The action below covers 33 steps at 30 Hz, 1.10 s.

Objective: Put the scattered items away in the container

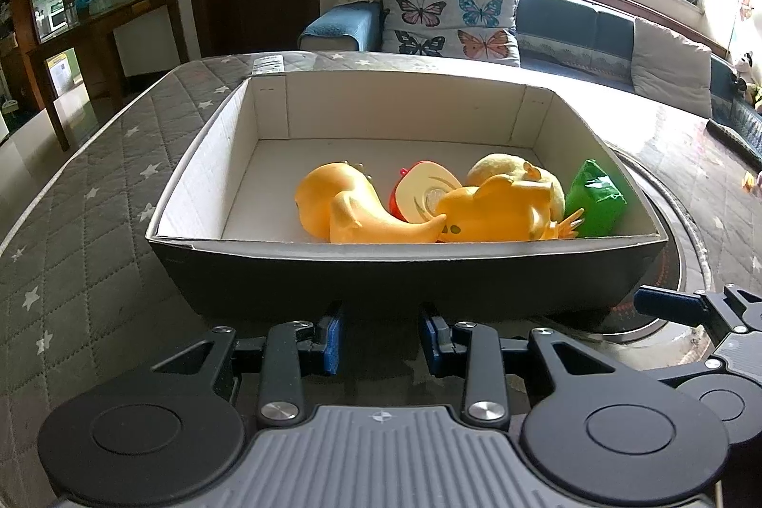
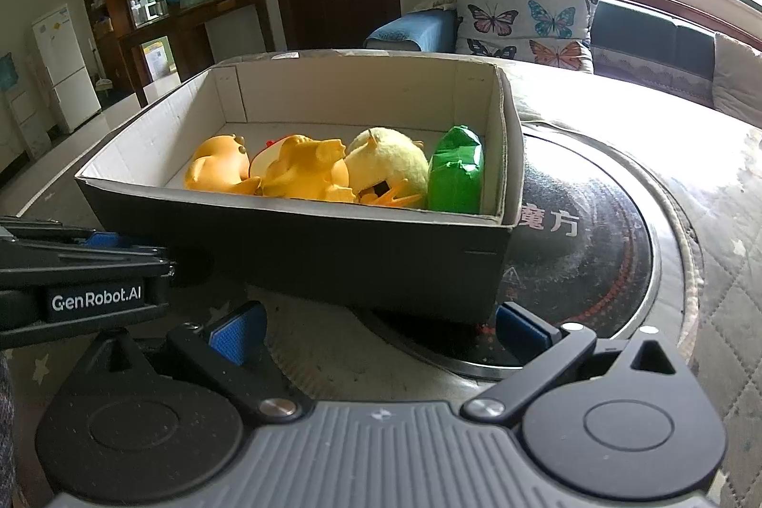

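Cardboard box point(image 1: 405, 270), black outside and pale inside, sat open-topped on the quilted star-patterned table cover point(image 1: 71, 198), with its right near corner overlapping the round black cooktop point(image 2: 595, 232) set into the table. Held five things, all crowded along its near wall and right half: an orange rubber toy point(image 1: 343, 203) lying on its side furthest left, a halved toy apple point(image 1: 424, 194) with red skin just behind it, a second orange rubber toy point(image 1: 495, 213) touching the apple's cut face, a yellow plush chick point(image 2: 386, 165) behind and to the right of that, and a green crinkled packet point(image 2: 455, 170) leaning against the right wall. Left the far and left parts of the box floor bare.

Left gripper point(image 1: 381, 341) hovered just before the middle of the box's near wall, blue-padded fingers point(image 1: 333, 336) moderately parted, nothing between them. Right gripper point(image 2: 376, 327) hovered at the box's near right corner, jaws spread wide, one blue pad point(image 2: 233, 334) off to the left and the other by the corner over the cooktop's rim, likewise holding nothing. Appeared side by side: left gripper's body crossed the left edge of the right wrist view.

Behind the table, a butterfly-print cushion point(image 1: 452, 17) stood on a dark sofa under the window
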{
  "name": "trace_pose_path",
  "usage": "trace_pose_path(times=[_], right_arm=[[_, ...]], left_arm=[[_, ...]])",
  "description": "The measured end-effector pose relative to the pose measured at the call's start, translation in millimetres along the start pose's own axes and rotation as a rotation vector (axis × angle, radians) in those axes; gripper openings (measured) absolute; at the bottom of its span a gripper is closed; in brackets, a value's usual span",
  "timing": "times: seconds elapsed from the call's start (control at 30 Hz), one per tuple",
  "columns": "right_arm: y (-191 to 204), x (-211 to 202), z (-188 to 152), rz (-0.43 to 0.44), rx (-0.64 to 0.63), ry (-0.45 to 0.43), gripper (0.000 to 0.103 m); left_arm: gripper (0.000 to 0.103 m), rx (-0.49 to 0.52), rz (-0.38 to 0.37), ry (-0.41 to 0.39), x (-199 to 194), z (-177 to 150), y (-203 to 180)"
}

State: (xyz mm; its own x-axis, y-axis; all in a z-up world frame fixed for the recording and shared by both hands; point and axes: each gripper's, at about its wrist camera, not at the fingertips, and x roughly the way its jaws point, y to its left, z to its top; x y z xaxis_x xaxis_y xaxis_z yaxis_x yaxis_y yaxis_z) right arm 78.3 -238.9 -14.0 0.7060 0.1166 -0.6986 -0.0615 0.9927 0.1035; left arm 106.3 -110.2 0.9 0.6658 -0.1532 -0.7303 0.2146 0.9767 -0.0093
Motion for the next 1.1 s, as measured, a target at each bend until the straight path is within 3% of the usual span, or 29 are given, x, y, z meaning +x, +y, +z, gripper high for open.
trace_pose_path(times=[1.1], right_arm=[[4.7,3.3,3.1,0.005,-0.012,0.003,0.103]], left_arm=[[0.035,0.002,-0.013,0.007,-1.9,-1.6,-0.8]])
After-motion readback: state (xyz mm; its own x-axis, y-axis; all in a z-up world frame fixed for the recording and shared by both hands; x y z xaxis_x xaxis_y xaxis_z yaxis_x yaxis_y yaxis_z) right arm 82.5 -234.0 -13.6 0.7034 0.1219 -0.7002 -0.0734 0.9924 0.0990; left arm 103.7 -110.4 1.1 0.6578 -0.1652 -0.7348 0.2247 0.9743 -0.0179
